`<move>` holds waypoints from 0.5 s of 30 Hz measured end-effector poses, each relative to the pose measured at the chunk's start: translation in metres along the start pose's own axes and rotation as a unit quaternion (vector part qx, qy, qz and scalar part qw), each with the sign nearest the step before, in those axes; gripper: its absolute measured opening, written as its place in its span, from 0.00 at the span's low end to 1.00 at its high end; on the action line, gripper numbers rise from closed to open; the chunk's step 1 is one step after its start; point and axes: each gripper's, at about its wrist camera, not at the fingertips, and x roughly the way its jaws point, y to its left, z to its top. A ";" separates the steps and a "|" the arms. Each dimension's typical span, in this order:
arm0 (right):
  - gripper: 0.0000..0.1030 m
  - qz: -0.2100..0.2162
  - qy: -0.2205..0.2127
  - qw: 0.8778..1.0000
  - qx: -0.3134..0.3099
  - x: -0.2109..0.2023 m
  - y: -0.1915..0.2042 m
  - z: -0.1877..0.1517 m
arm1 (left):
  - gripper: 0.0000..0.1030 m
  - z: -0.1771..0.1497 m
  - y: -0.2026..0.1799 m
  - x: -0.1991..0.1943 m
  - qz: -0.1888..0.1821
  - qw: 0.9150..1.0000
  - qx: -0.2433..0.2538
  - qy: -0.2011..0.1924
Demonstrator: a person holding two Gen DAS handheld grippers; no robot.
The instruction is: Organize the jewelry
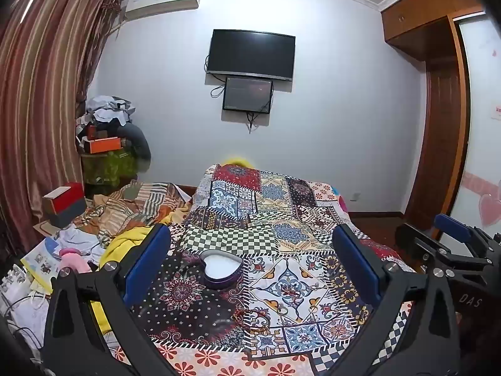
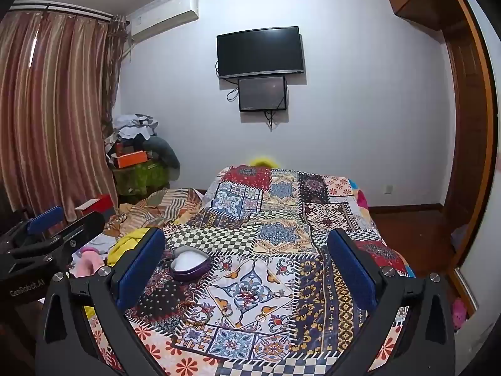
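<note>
Jewelry point(image 1: 283, 308) lies loose on the quilt point(image 1: 238, 238), heart box point(image 1: 221, 269) empty, both grippers point(image 1: 250, 250) point(image 2: 245, 247) wide: task barely begun.

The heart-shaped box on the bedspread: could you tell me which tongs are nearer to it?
Left. The heart-shaped box lies just ahead of the open left tongs, between their fingers. The open right tongs sit further right, with the box by their left finger.

- Home bedroom here: a bed point(image 1: 281, 219) under a patchwork cover.
- Wall-mounted TV point(image 1: 252, 54), air conditioner point(image 1: 162, 3) high up.
- Striped curtains point(image 1: 40, 94) left, wooden wardrobe point(image 1: 438, 109) right.
</note>
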 end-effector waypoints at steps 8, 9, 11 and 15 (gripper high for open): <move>1.00 0.000 0.006 1.000 0.003 0.000 0.000 0.000 | 1.00 0.000 0.002 0.002 -0.002 1.000 0.004 0.002; 1.00 0.000 0.006 1.000 0.003 -0.001 0.000 0.000 | 1.00 0.000 0.002 0.002 -0.003 1.000 0.003 0.002; 1.00 0.001 0.006 1.000 0.003 0.002 0.002 0.002 | 1.00 0.000 0.003 0.003 -0.005 1.000 0.001 0.003; 1.00 0.001 0.007 1.000 0.004 0.003 0.001 0.000 | 1.00 0.001 0.002 0.002 -0.003 1.000 0.002 0.002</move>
